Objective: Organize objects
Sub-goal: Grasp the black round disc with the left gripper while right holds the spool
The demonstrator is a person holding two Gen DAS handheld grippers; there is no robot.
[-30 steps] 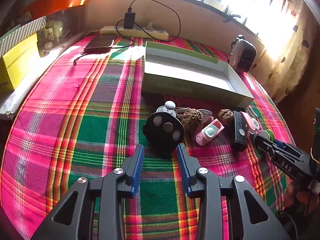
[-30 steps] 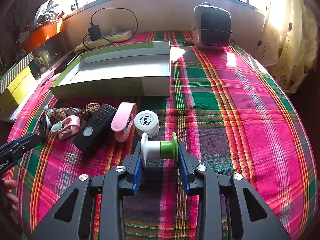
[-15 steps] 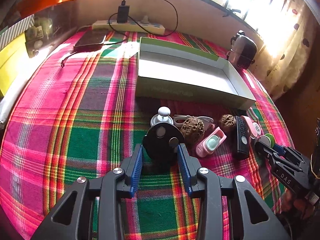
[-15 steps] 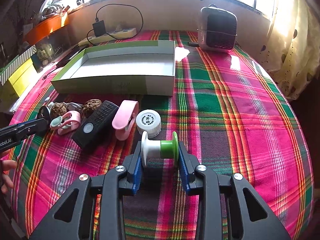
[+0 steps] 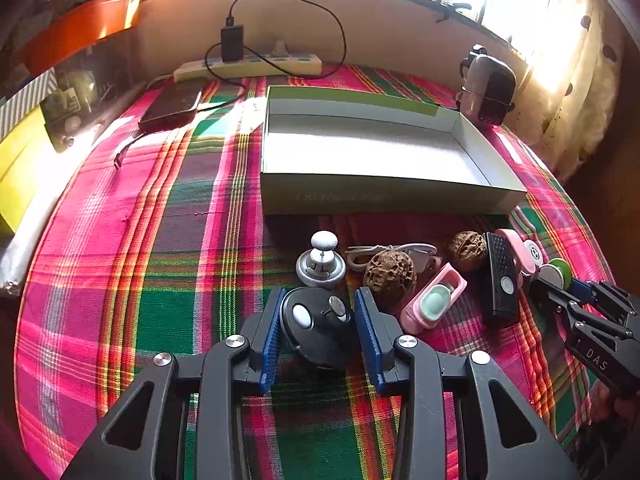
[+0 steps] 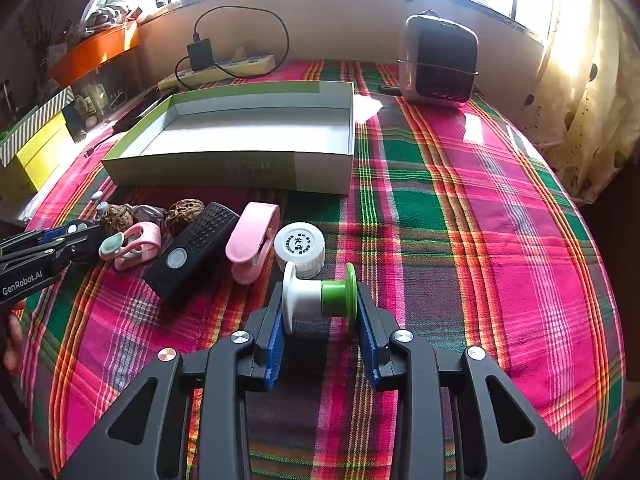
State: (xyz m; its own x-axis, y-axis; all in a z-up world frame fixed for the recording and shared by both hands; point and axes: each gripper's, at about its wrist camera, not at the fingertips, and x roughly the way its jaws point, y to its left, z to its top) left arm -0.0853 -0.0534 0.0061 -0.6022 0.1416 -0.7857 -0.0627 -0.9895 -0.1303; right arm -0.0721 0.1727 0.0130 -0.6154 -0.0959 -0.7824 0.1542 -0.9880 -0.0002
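Note:
My left gripper [image 5: 319, 320] stands open on the plaid cloth, with a black round fob [image 5: 316, 332] between its blue pads and close to both. Just beyond it are a silver knob [image 5: 321, 264], two walnuts [image 5: 390, 274] [image 5: 467, 250], a pink and mint clip [image 5: 434, 304], a black remote [image 5: 501, 276] and a pink holder [image 6: 252, 240]. My right gripper [image 6: 320, 294] is shut on a white and green spool [image 6: 308, 296], next to a white cap [image 6: 299, 246]. The empty green and white box [image 5: 380, 194] lies behind the row.
A power strip [image 5: 248, 66] with a charger and a dark phone [image 5: 172, 106] lie at the back left. A small heater [image 6: 440, 64] stands at the back right. Yellow boxes [image 5: 16, 160] line the left edge. A curtain [image 6: 592, 120] hangs on the right.
My left gripper has moved forward, so the black fob, which stood ahead of the fingertips, now lies between the pads. The right gripper still holds the spool in the same place.

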